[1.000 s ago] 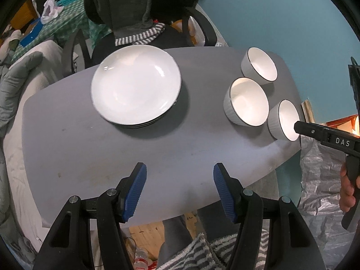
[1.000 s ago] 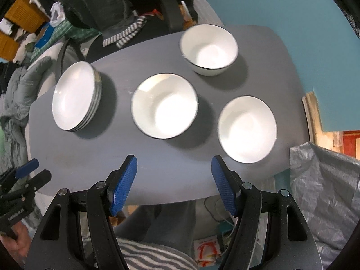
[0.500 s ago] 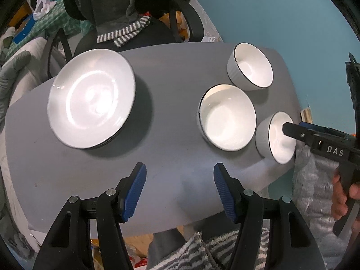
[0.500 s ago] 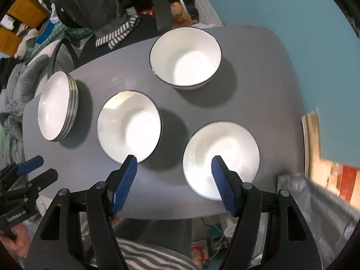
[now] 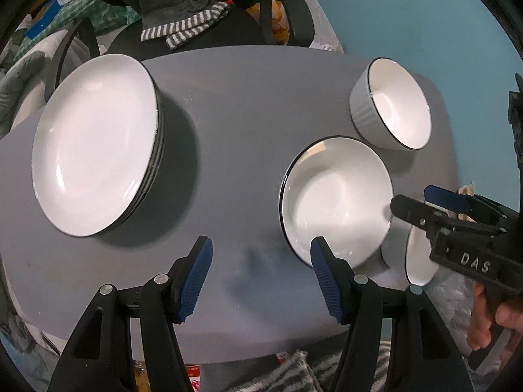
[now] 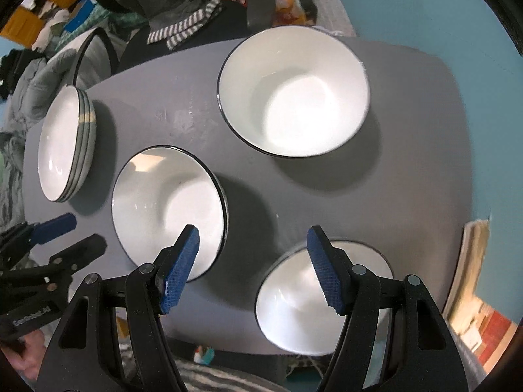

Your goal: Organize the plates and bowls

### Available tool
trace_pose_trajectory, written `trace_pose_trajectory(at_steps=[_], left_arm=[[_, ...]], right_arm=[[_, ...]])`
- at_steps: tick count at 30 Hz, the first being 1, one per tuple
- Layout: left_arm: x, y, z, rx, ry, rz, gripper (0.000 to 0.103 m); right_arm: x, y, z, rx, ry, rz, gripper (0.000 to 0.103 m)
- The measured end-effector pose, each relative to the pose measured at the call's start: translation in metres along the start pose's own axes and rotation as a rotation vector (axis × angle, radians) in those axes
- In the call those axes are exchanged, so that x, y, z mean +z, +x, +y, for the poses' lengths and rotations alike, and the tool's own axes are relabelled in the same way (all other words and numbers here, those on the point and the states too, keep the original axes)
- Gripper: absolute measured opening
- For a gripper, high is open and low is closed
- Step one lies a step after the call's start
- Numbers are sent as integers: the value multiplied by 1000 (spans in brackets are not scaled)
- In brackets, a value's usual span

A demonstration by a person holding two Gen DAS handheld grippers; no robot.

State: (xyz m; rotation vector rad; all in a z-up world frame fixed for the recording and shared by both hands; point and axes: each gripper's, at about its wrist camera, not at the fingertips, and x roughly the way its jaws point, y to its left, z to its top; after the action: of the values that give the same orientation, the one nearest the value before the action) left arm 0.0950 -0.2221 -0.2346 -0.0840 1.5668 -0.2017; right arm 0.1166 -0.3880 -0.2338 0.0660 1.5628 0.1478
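Observation:
A stack of white plates (image 5: 94,143) (image 6: 63,145) rests at the left of the grey table (image 5: 235,124). Three white dark-rimmed bowls stand to the right: a far bowl (image 5: 392,103) (image 6: 294,94), a middle bowl (image 5: 336,196) (image 6: 168,207), and a near bowl (image 6: 323,297) (image 5: 416,264) at the table's front right. My left gripper (image 5: 260,281) hangs open above bare table, its right finger over the middle bowl's near rim. My right gripper (image 6: 253,269) is open over the gap between the middle and near bowls, holding nothing.
A dark chair (image 5: 281,9) with a striped cloth (image 5: 183,29) stands behind the table. A teal wall (image 6: 425,9) is at the right. Crumpled grey plastic (image 5: 457,294) lies past the table's right edge. Clutter fills the far left.
Both grippers sank toward the table and drifted rightward. The bowls loom larger, and the near bowl now sits under the right gripper's right finger. Both jaws kept the same width.

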Motion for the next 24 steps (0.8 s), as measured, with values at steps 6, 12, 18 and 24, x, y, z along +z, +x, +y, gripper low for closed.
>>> trace_pose_trajectory(at_steps=[6,12,18,24], left_arm=[[7,16,4,-18,-46,28,64],[13,26,2,-7,-55,40,64],[19,37,1,-10,-63,57,64],[21,43,3,-28,-74,69,64]], right_arm=[[8,16,2,-9,-43,15,68],[10,27,5,6,-43,33,68],[16,34,8,22,-33,46,67],[15,38,12,26,-37,58,46]])
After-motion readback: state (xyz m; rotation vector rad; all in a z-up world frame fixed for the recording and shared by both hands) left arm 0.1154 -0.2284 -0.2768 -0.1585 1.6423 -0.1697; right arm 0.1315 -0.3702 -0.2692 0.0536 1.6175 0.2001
